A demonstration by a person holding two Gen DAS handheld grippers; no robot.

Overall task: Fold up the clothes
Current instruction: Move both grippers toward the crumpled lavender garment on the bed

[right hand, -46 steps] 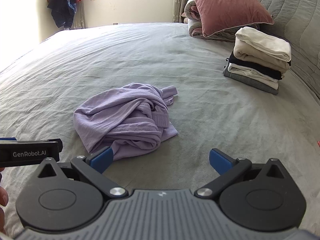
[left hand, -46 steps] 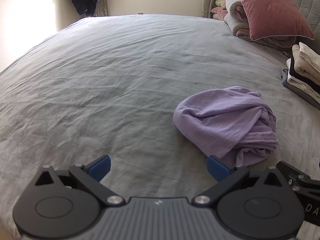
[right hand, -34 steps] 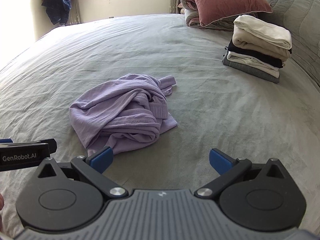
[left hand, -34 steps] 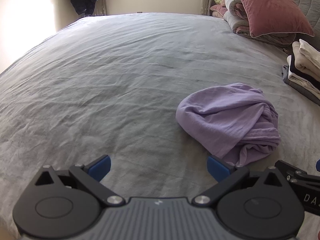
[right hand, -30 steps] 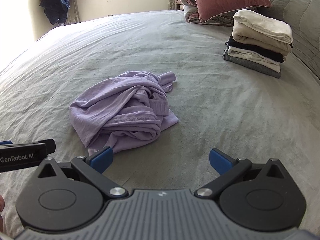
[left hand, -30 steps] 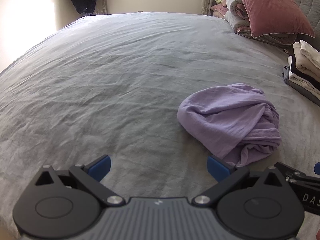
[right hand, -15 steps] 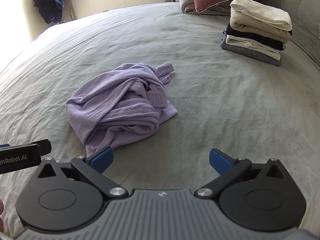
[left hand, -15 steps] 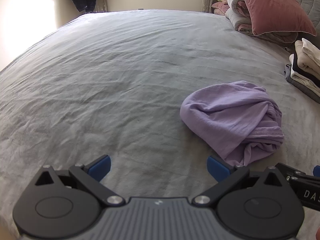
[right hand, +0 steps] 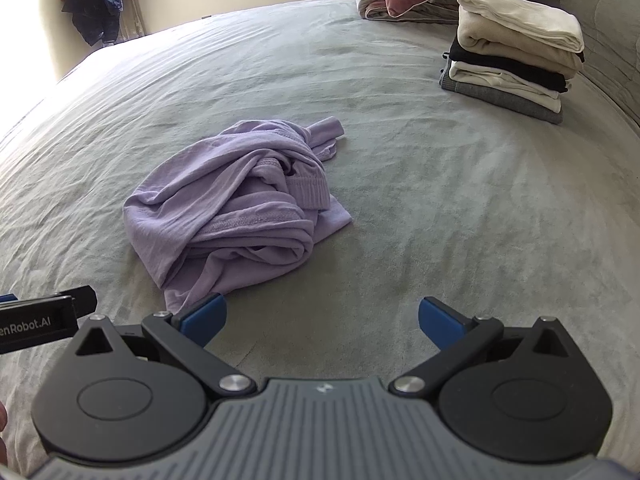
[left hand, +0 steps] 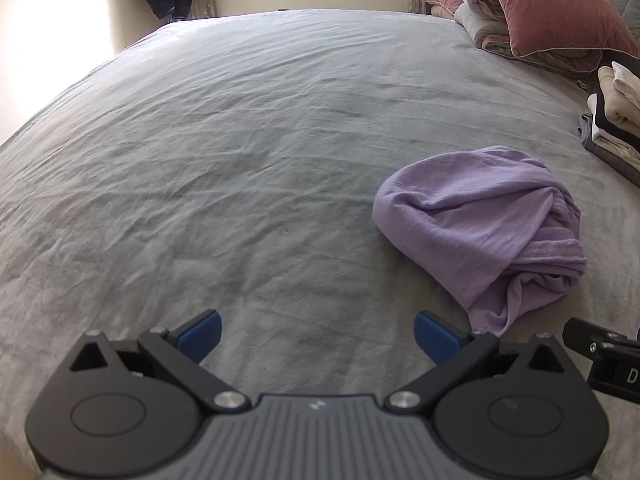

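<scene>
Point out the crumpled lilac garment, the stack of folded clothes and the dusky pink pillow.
Crumpled lilac garment (right hand: 224, 216), right wrist view, middle folds.
Stack of folded clothes (right hand: 516, 52), right wrist view, beige layer.
Dusky pink pillow (left hand: 556, 8), left wrist view, front face.

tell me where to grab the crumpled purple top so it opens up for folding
Probably the ribbed cuff on top of the purple top: it lies exposed on the heap's right side. Bring the open right gripper down from above; the loose near corner suits the open left gripper.
</scene>
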